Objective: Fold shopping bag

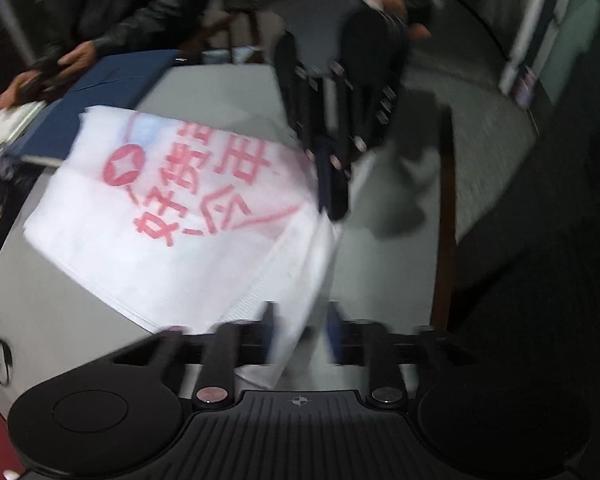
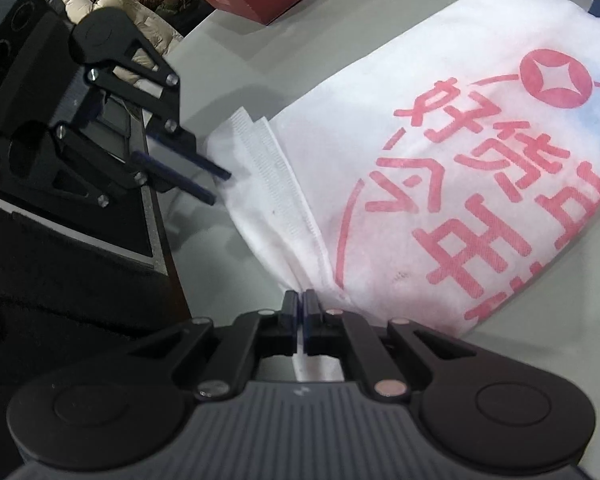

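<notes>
Fingers of the right gripper (image 2: pixel 300 304) are pinched on the near corner of the white bag (image 2: pixel 440 152), which lies on the grey table (image 2: pixel 236 52). Left gripper (image 2: pixel 216 184) stands open beside the bag's edge. Folding is in hand; next it should grip that edge.

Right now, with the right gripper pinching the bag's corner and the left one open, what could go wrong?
1. The right gripper holds only a thin edge of the shopping bag; a pull could slip it free.
2. The left gripper is open around the fabric, so that side may sag.
3. The bag lies near the table edge and could slide off.
</notes>
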